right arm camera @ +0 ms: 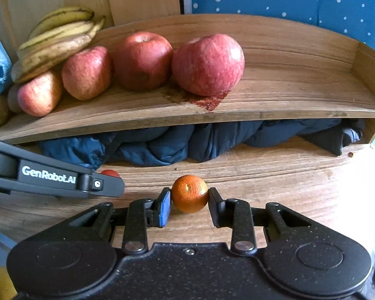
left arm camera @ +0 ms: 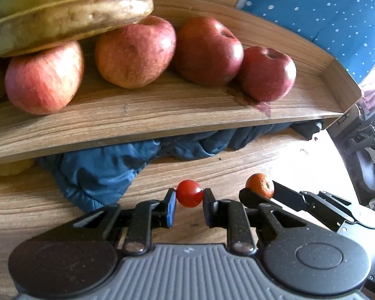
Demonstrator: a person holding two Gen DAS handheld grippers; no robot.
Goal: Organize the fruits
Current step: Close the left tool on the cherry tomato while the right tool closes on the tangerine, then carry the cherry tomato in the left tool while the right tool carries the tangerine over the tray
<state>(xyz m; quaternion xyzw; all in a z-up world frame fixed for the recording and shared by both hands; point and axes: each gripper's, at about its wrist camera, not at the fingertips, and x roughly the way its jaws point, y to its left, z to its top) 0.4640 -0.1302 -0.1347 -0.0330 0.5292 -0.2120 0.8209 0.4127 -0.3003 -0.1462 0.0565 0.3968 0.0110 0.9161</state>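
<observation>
Four apples [right arm camera: 142,60] sit in a row on the shelf [right arm camera: 287,95], bananas [right arm camera: 57,37] atop the apple at nine o'clock. Bundled cloth [right arm camera: 177,145] lies beneath the shelf. On the tabletop [right arm camera: 287,182] before it, at six o'clock, the tomato [left arm camera: 189,193] lies left of the mandarin [right arm camera: 190,193].

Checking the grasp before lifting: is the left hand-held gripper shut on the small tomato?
Shut on it: the left hand-held gripper has both pads pressed against the tomato.

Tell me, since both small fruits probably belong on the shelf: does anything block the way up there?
Nothing visible does. The shelf is bare right of the apples, above the held orange and tomato.
</observation>
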